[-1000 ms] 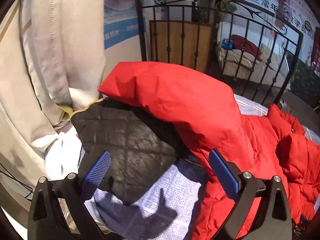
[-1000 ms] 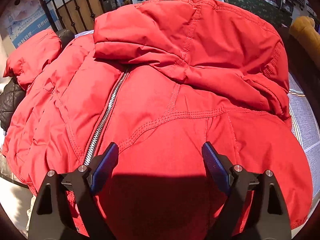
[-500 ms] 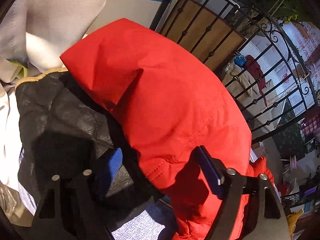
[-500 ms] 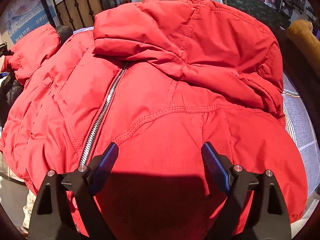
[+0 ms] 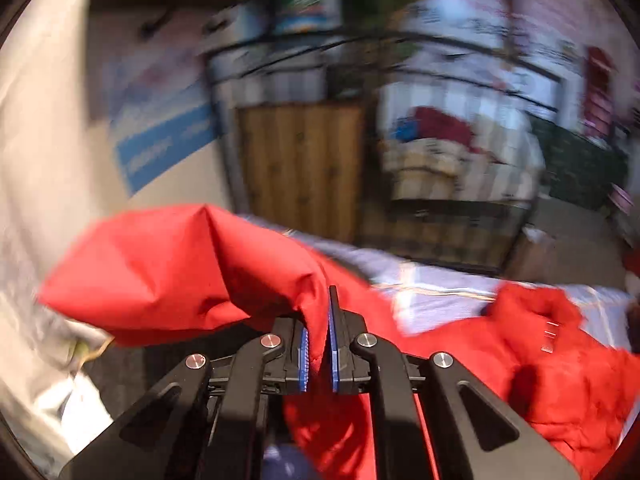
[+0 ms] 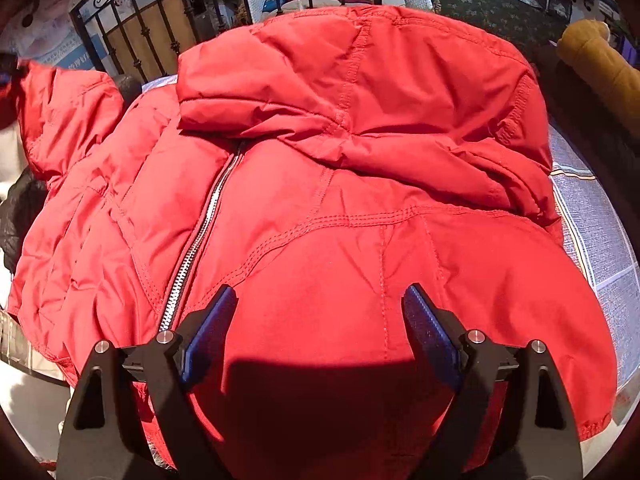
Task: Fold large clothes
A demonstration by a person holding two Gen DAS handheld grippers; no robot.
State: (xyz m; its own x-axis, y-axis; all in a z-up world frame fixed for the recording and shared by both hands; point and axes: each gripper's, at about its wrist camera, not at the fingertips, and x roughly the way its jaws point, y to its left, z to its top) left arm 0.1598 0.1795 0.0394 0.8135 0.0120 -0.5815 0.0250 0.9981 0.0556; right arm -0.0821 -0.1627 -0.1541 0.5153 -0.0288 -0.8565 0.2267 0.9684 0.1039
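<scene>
A big red padded jacket [image 6: 328, 208] lies spread on a light patterned bed cover [image 6: 600, 240], zipper [image 6: 200, 240] running down its left half and hood folded over at the far side. My left gripper [image 5: 319, 320] is shut on a fold of the jacket's red sleeve [image 5: 168, 272], which lifts up off the bed in the blurred left wrist view. My right gripper [image 6: 318, 312] hovers open just above the jacket's near part, blue pads wide apart with nothing between them.
A black quilted garment [image 6: 20, 216] lies at the jacket's left edge. A black iron bed rail [image 6: 132, 32] with a wooden panel [image 5: 304, 164] stands behind. Pale curtain cloth [image 5: 36, 160] hangs at the left. A mustard cushion [image 6: 600, 64] sits far right.
My left gripper closed on the red sleeve and swung up and across with it, blurring its view. The right gripper stayed where it was, still open.
</scene>
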